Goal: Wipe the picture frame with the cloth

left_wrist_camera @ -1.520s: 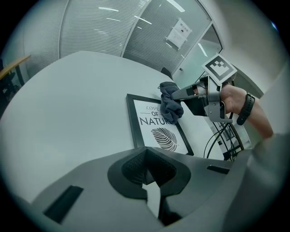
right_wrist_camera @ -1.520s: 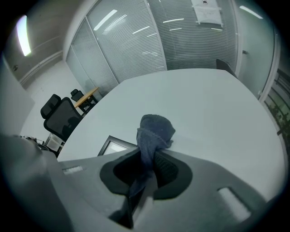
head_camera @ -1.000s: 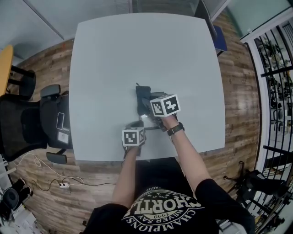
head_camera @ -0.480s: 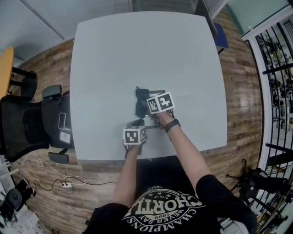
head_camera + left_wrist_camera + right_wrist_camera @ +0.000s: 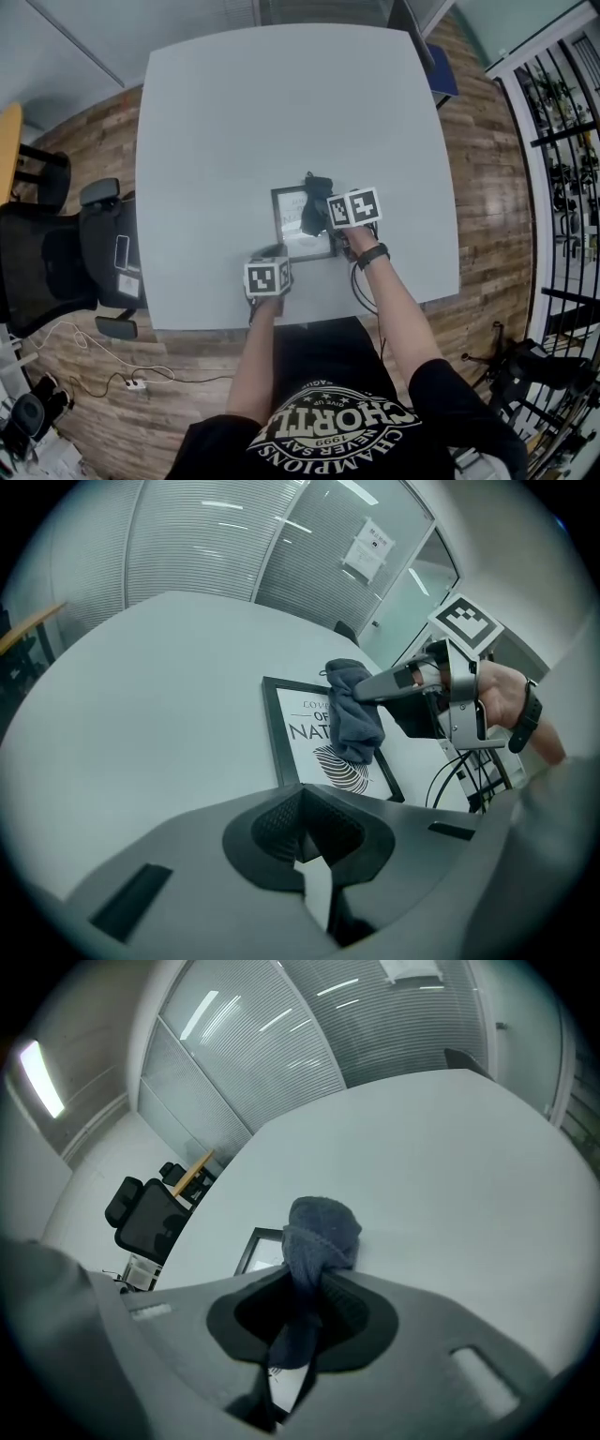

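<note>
A black picture frame [image 5: 292, 239] with a white print lies flat on the pale grey table [image 5: 234, 122], close to the near edge. My right gripper [image 5: 328, 214] is shut on a bunched dark blue cloth [image 5: 315, 208], which hangs down onto the right part of the print. The left gripper view shows that cloth [image 5: 354, 719] resting on the frame [image 5: 281, 742]. My left gripper [image 5: 272, 255] is shut, and its tips sit at the frame's near left corner. The jaws hide whether they touch it. The cloth [image 5: 317, 1232] sticks out past the right gripper [image 5: 302, 1288].
A black cable [image 5: 361, 286] loops on the table beside the right wrist. Black office chairs [image 5: 56, 253] stand on the wooden floor to the left. A blue chair [image 5: 441, 75] stands at the far right corner. A black railing [image 5: 562, 159] runs along the right.
My right gripper has carried the cloth from the frame's left side across to its right side, uncovering the print. The left gripper has stayed at the near corner.
</note>
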Demonstrator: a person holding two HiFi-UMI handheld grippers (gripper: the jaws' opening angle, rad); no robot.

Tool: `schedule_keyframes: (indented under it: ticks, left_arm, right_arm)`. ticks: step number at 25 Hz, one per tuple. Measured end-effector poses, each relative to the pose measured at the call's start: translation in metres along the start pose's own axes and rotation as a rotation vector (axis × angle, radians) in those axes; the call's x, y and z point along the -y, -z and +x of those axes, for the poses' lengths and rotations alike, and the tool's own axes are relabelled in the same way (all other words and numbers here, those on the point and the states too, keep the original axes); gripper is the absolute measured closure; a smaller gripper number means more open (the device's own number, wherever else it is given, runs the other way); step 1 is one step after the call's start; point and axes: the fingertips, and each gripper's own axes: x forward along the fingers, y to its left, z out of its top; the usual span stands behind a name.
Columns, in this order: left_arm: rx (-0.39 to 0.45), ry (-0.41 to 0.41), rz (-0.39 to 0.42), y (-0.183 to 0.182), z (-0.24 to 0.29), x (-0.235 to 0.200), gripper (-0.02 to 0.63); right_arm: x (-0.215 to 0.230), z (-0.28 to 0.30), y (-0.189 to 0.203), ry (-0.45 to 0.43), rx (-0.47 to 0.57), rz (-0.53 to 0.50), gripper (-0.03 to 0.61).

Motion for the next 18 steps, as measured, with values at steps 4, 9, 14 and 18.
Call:
schedule_keyframes:
  ticks: [4,9,14,18]
  left_arm:
    - [0.007,-0.005,-0.004,-0.001,0.0,0.003,0.609]
    - [0.015,-0.004,-0.008,-0.001,0.0,0.004,0.609]
    - [0.022,-0.004,-0.019,0.0,-0.002,0.006,0.609]
    - [0.033,0.01,-0.039,0.001,-0.003,0.004,0.609]
  right_arm:
    - [0.019,-0.013,0.004,0.013,0.013,0.027,0.512]
    - [0.002,-0.021,0.0,-0.03,0.042,0.025,0.512]
    - [-0.054,-0.028,-0.009,-0.167,0.082,0.012,0.512]
    - [-0.087,-0.012,-0.002,-0.23,0.047,0.001,0.512]
